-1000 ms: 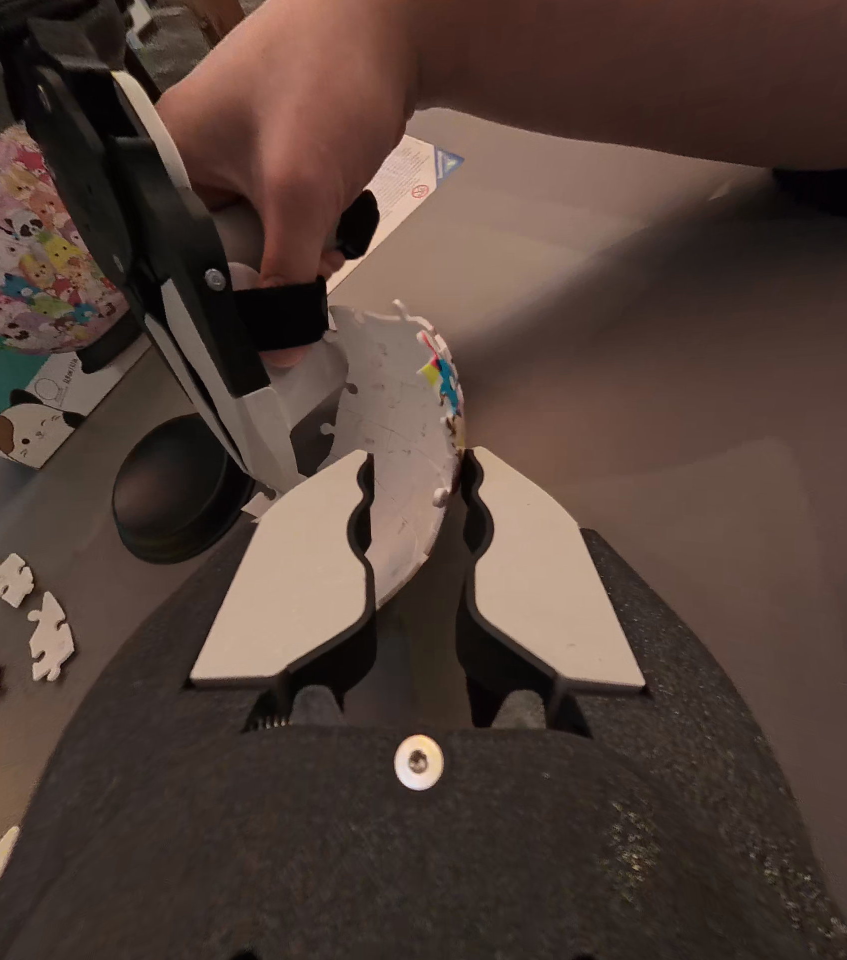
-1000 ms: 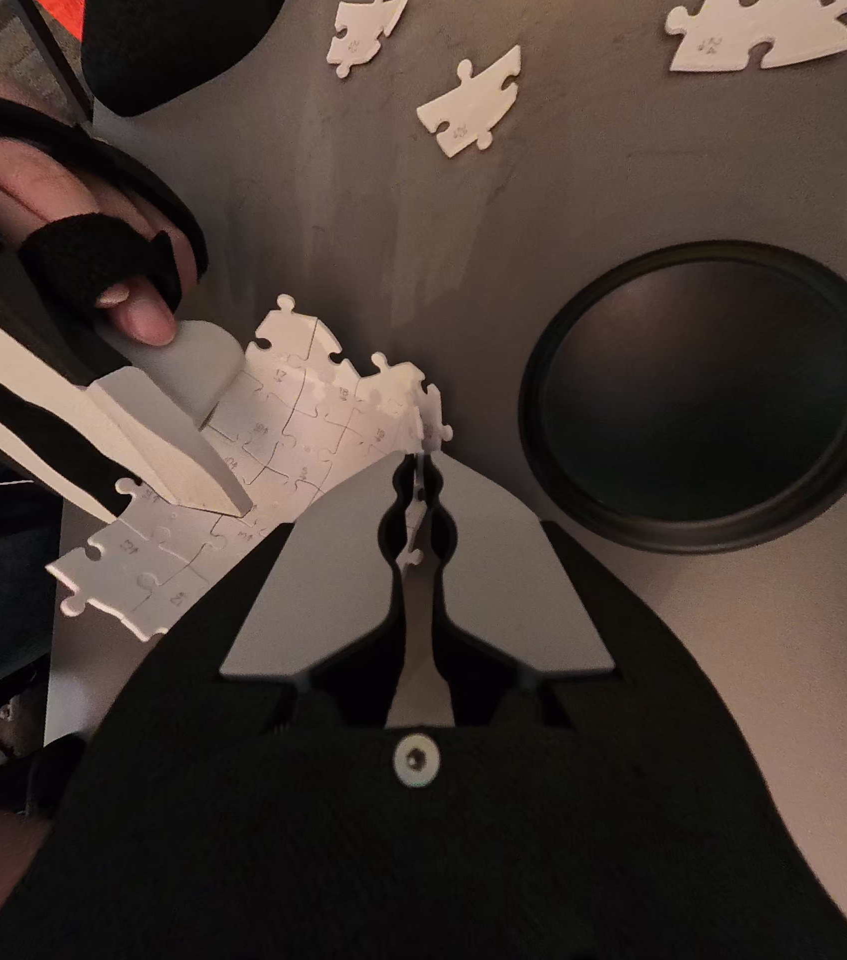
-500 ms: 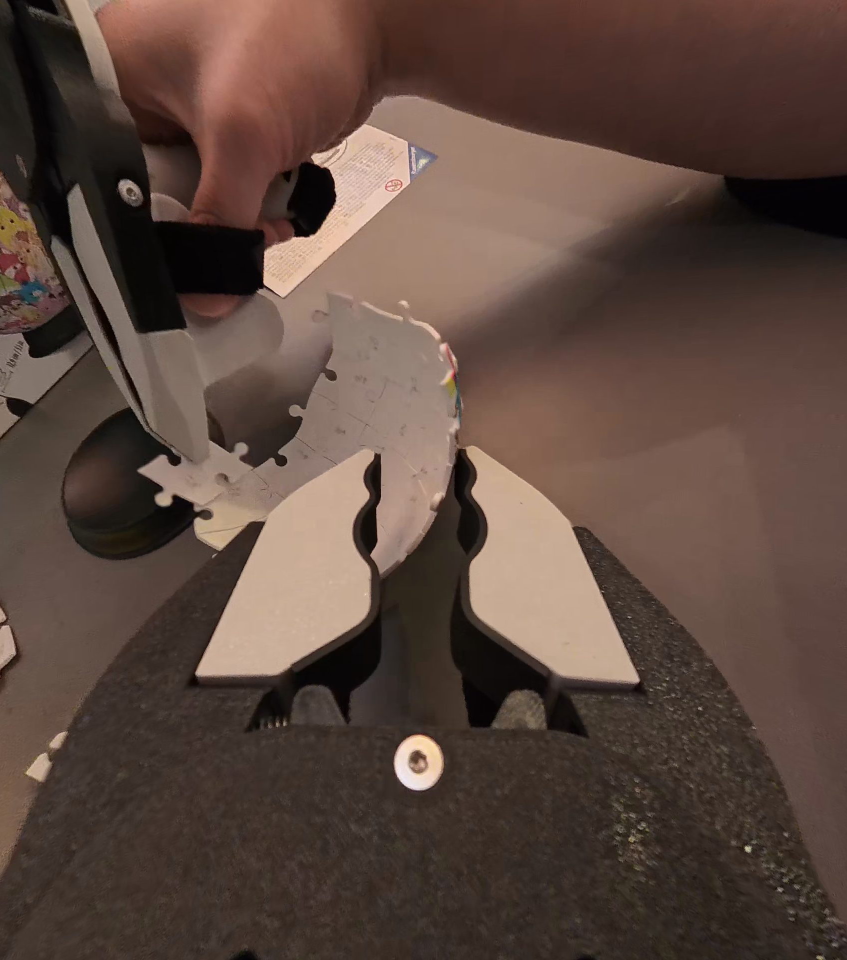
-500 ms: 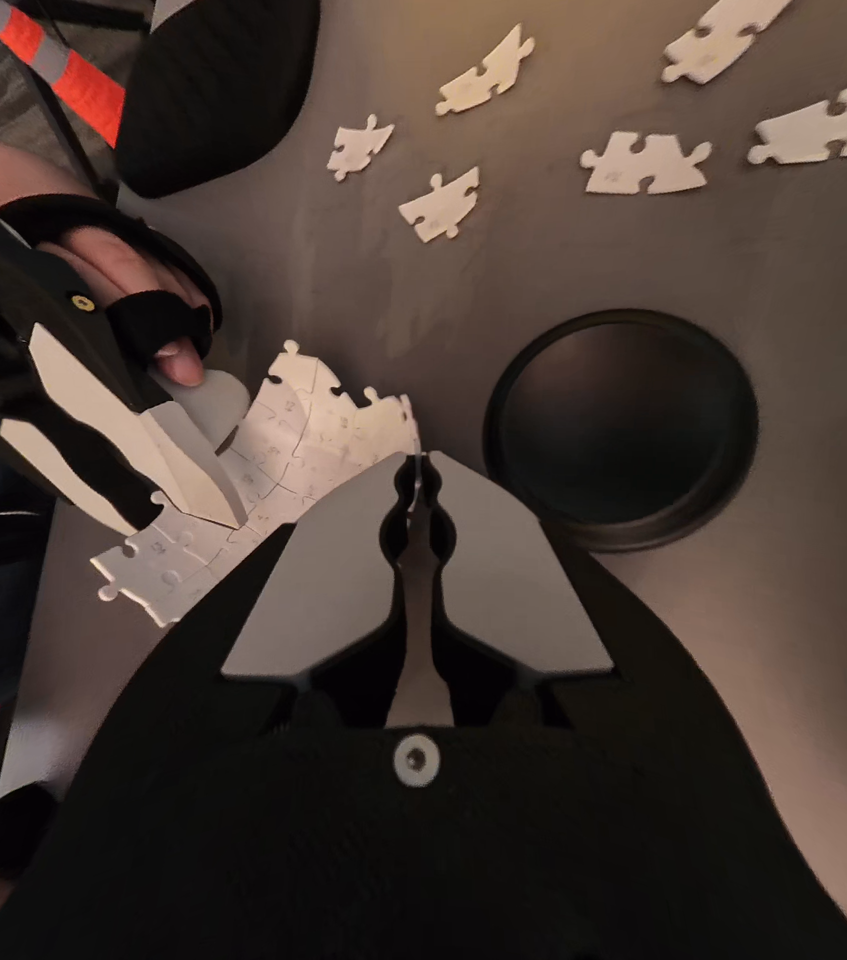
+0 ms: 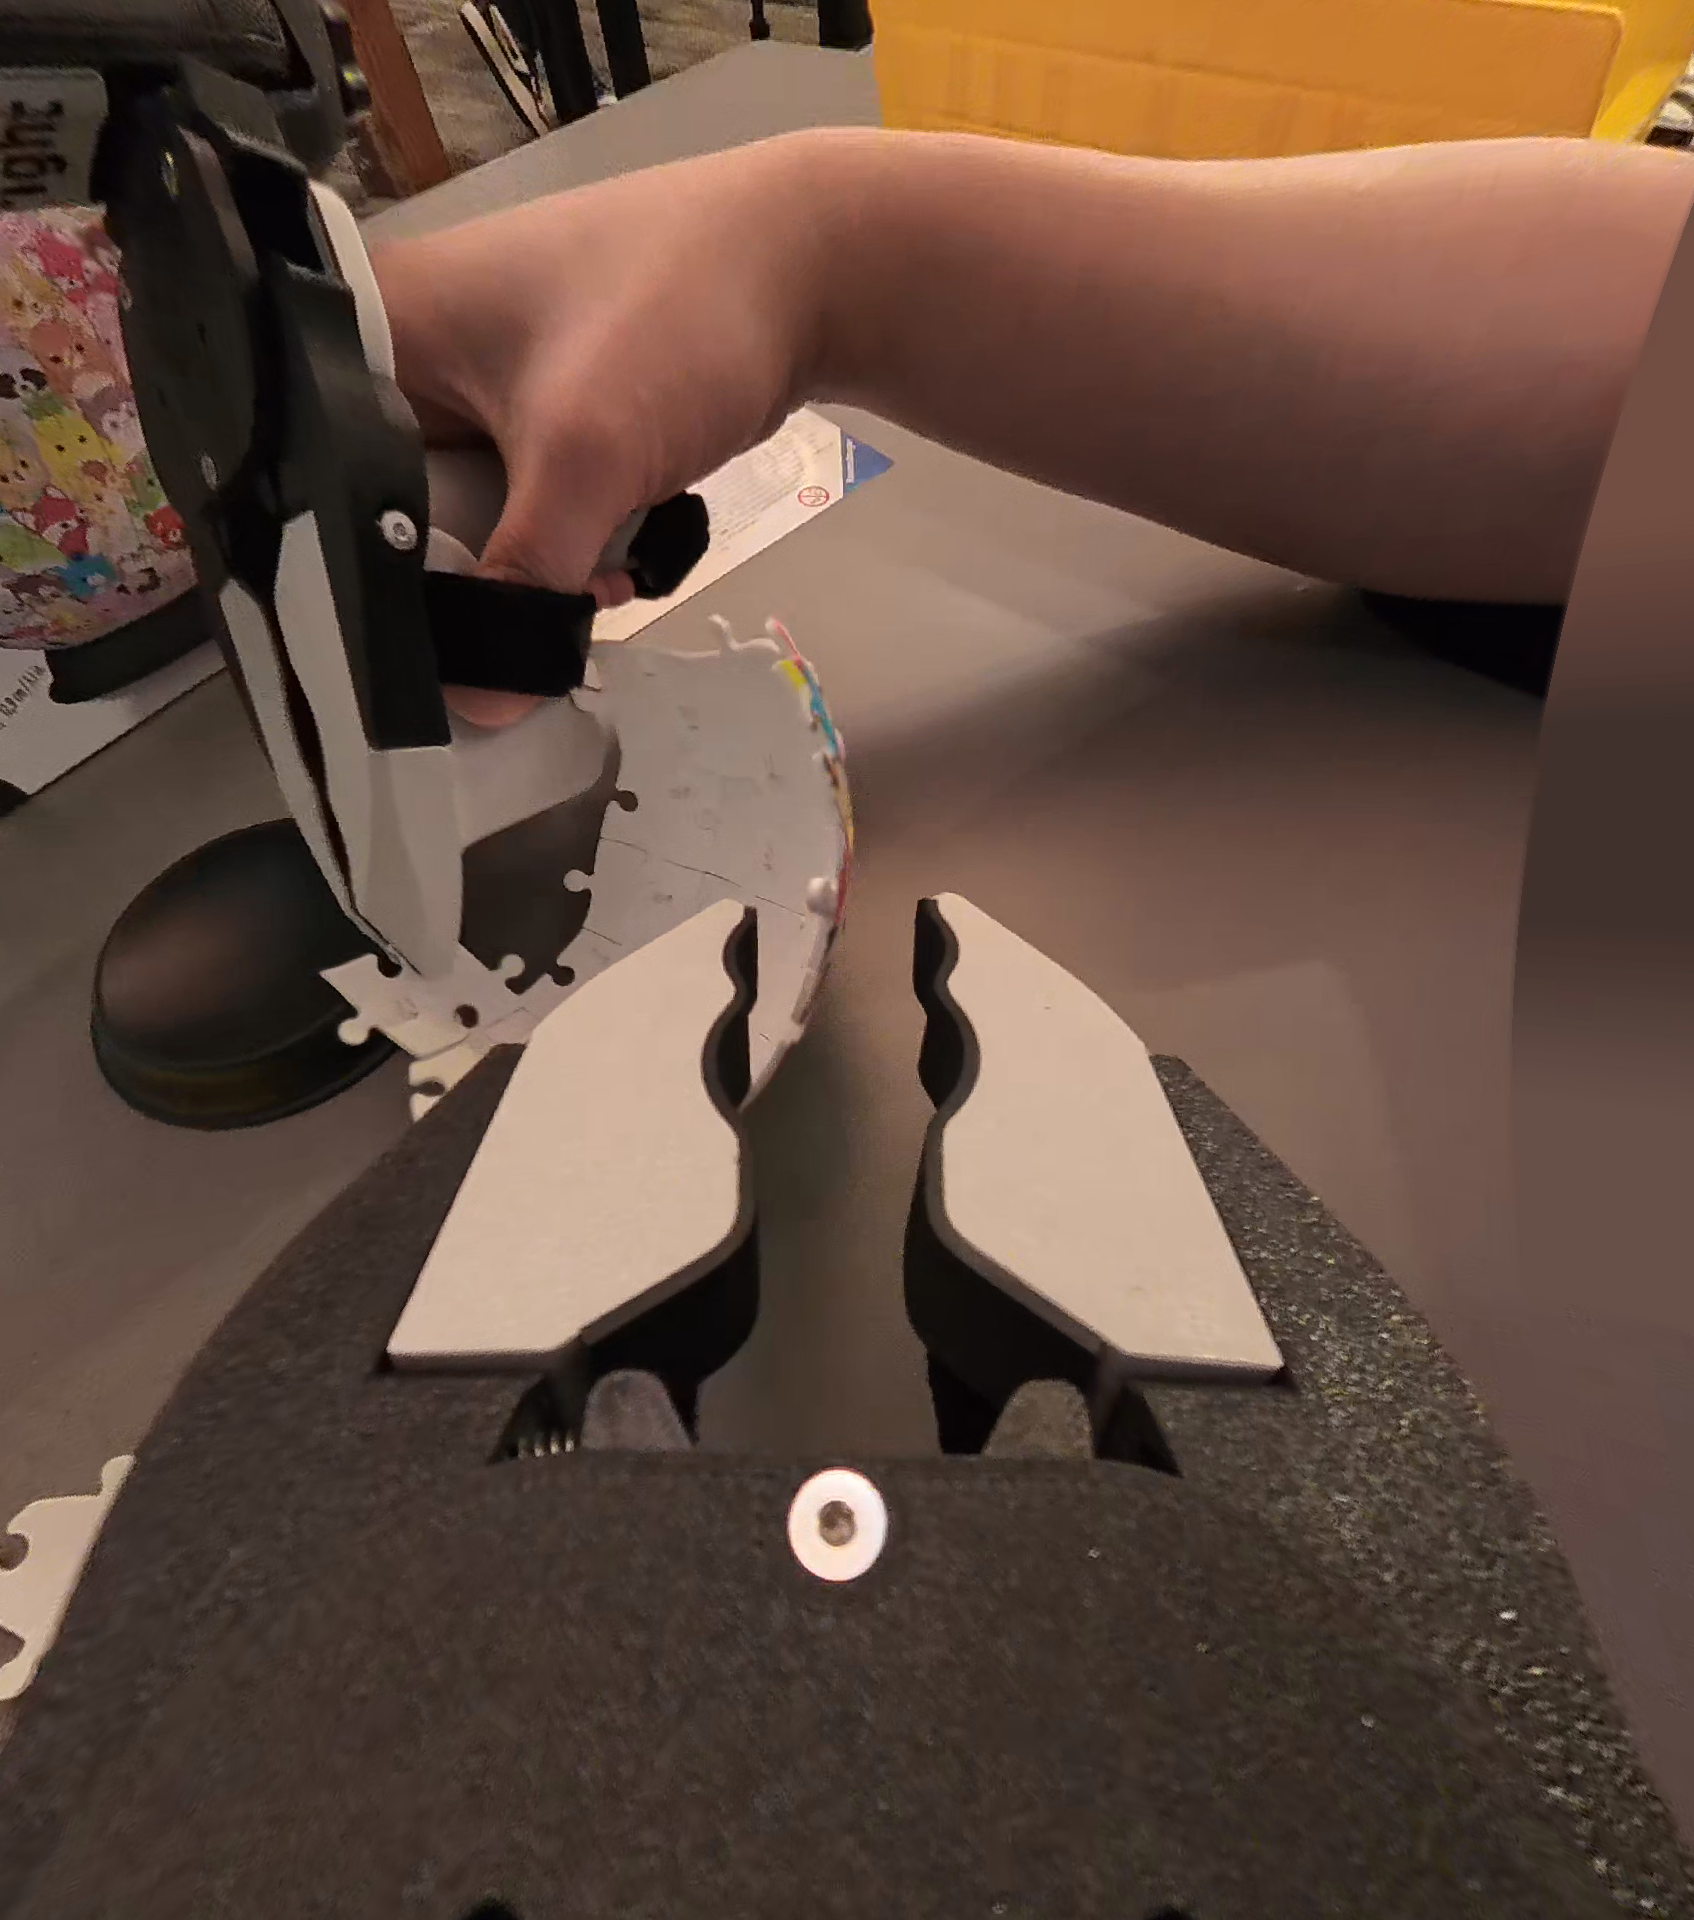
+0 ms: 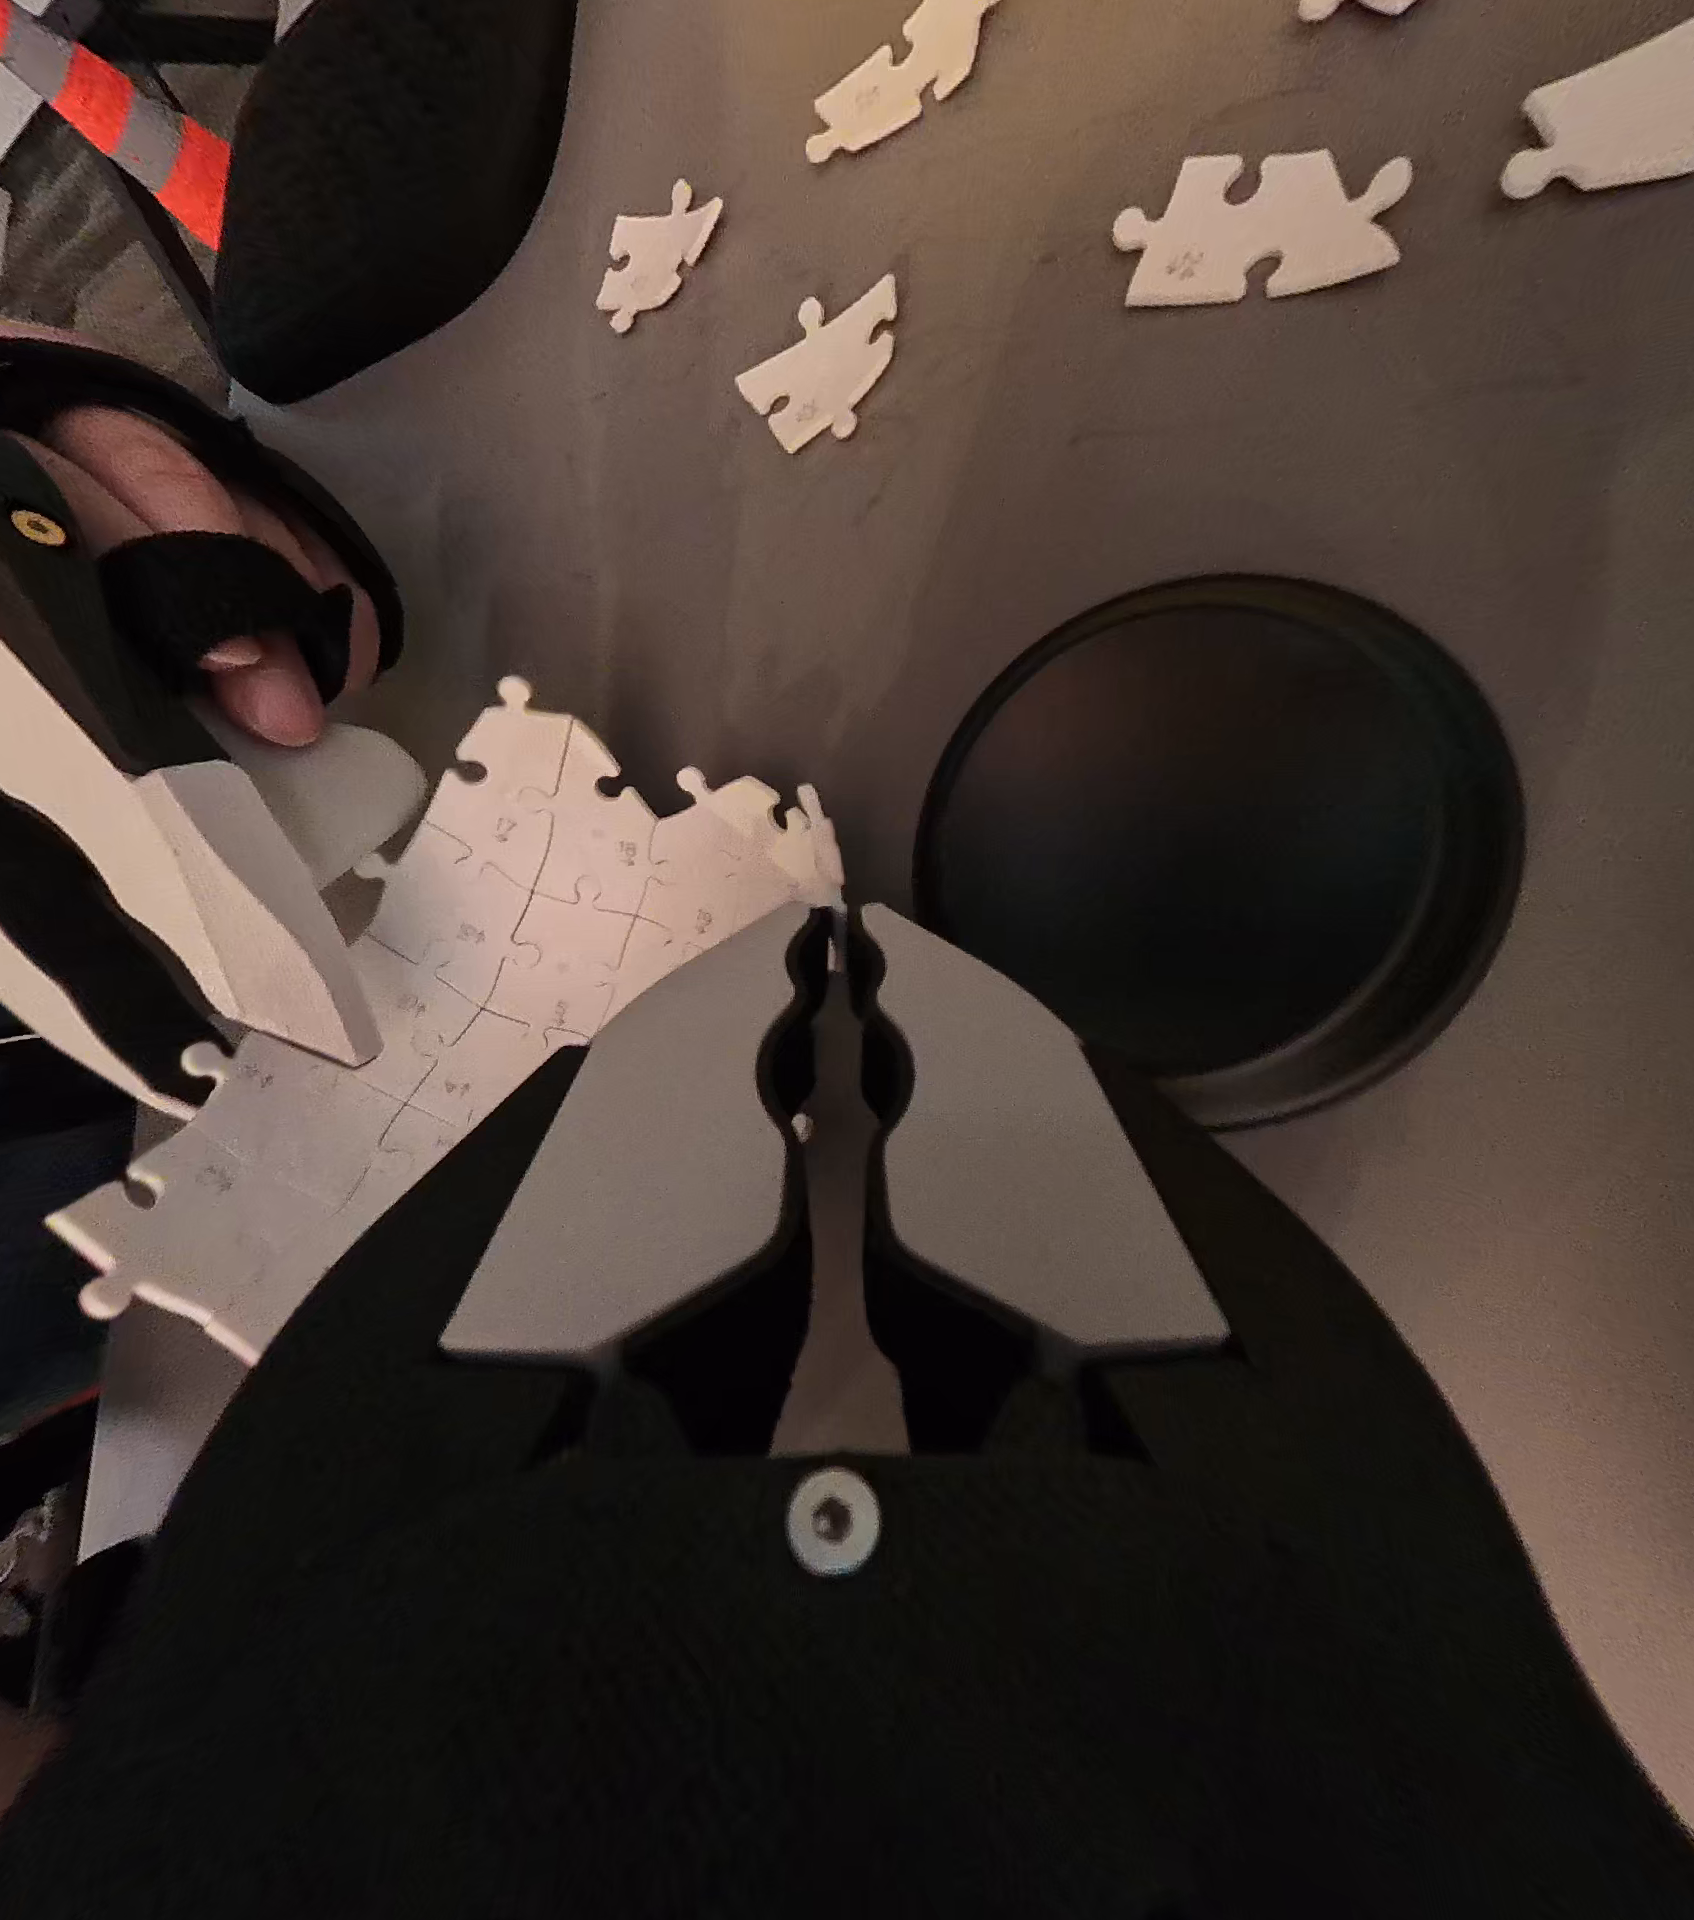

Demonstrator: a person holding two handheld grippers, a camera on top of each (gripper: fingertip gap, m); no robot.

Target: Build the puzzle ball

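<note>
Surface: grey table [image 6: 1238, 436], dimly lit, fills both views; beyond its far edge in the left wrist view stands something yellow [image 5: 1238, 62].
Box: one puzzle box [image 5: 1, 436] with many small colourful animals printed on it lies at the far left of the table; a printed leaflet [image 5: 781, 488] lies flat behind the person's right hand [image 5: 594, 384].
Stand: one round black stand [image 6: 1217, 842], shallow and dish-like, sits on the table just right of the built section.
Built section: one curved shell of joined puzzle pieces [image 6: 552, 914], white numbered backs facing the right wrist camera, coloured print showing only along its outer edge [image 5: 827, 727] in the left wrist view. It is held up off the table, between the two grippers.
Right gripper: right gripper [image 6: 835, 920] has its jaws pinched nearly together on the thin edge of the shell, at the corner nearest the stand.
Left gripper: left gripper [image 5: 832, 925] has its jaws parted with a clear gap; the shell's edge lies against the inner side of one finger, and the other finger is apart from it. Whether it bears any weight cannot be told.
Loose pieces: five separate white bits [image 6: 1258, 229] lie face down on the table beyond the stand in the right wrist view, some of them several pieces joined and some cut by the frame edge.
In the way: each gripper body hides the lower part of the shell in its own view.
</note>
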